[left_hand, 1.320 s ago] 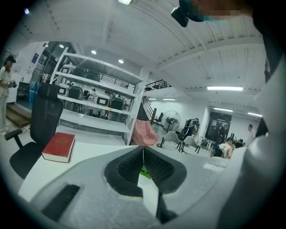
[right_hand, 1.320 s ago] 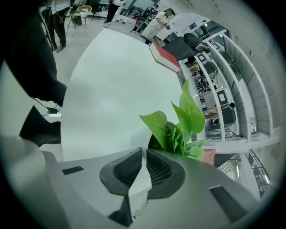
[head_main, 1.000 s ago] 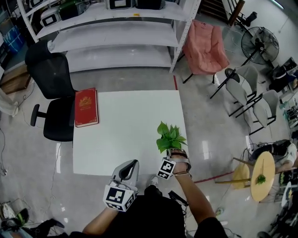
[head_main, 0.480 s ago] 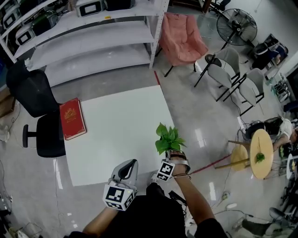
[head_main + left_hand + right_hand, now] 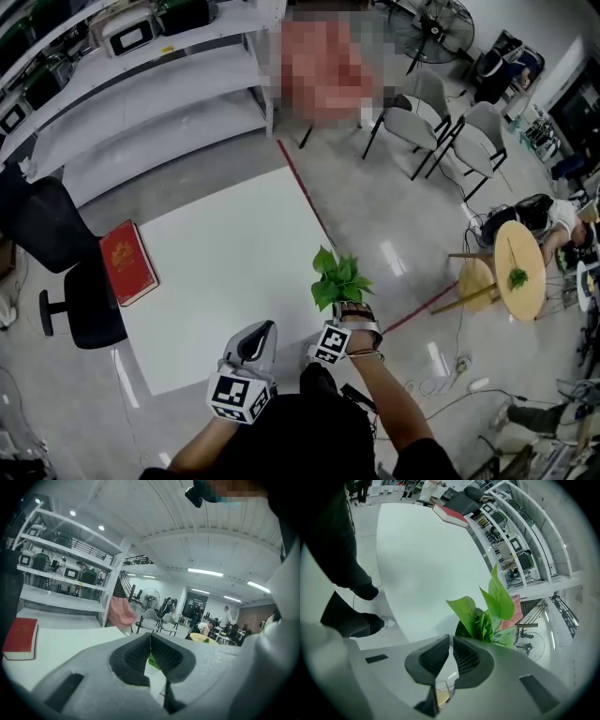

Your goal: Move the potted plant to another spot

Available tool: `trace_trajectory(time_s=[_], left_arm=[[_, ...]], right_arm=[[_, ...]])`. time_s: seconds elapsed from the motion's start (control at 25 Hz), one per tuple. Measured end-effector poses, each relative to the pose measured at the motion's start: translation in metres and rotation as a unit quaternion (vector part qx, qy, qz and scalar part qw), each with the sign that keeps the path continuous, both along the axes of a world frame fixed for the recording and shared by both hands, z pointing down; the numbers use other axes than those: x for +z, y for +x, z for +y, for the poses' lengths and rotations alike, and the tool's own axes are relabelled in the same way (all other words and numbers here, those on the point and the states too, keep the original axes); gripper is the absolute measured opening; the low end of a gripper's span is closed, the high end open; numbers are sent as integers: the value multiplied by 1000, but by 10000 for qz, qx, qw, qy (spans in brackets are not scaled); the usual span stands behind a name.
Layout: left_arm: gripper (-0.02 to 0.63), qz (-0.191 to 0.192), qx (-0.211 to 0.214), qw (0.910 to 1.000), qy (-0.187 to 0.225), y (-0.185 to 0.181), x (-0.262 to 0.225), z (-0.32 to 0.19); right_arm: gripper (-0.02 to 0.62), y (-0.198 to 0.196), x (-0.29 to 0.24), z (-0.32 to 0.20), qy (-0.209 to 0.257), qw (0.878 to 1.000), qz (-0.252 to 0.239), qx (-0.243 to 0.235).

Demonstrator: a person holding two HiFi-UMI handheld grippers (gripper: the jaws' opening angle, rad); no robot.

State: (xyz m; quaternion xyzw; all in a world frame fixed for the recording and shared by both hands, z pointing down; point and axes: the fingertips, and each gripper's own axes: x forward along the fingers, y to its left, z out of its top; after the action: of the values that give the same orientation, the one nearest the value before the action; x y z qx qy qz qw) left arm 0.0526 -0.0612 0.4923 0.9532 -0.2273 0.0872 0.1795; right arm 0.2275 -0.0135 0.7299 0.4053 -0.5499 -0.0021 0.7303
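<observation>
**A:** Green leaves stick up just past the right gripper (image 5: 356,314). Is the potted plant (image 5: 339,279) held firmly?

**B:** Its fingers (image 5: 436,659) are almost together, and I judge that they pinch the pot's rim, with the leaves just beyond them. The plant is at the near right corner of the white surface (image 5: 216,272), right by the edge. I can't tell whether it is lifted or standing.

**A:** And the left gripper (image 5: 261,337)?

**B:** Its fingers (image 5: 133,656) are pressed together on nothing. It is held near the body, left of the plant.

**A:** What could go wrong?

**B:** A rim pinch is a thin hold. The pot's weight hangs below it, so a quick swing could tip the pot or let it slip. This close to the edge, it would drop to the floor. The leaves could also get crushed if the fingers shift.

**A:** Count things for me.

**B:** There is one potted plant in hand, two grippers and one surface. One red book (image 5: 127,262) lies at the surface's far left edge, with one black chair (image 5: 66,272) beside it. One more small plant (image 5: 517,277) stands on a round yellow table (image 5: 525,300) well off to the right.
</observation>
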Motion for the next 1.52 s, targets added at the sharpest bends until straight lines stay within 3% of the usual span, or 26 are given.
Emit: trace_trajectory(time_s=[0.4, 0.84, 1.52], left_arm=[[17, -28, 268, 9996, 51, 13, -1, 6], [17, -37, 262, 9997, -6, 20, 1, 11], [17, -12, 233, 9997, -108, 18, 7, 9]], right_arm=[[32, 5, 9, 14, -39, 9999, 26, 165], [34, 6, 10, 18, -174, 9997, 184, -35], [34, 6, 11, 15, -93, 9998, 158, 40]])
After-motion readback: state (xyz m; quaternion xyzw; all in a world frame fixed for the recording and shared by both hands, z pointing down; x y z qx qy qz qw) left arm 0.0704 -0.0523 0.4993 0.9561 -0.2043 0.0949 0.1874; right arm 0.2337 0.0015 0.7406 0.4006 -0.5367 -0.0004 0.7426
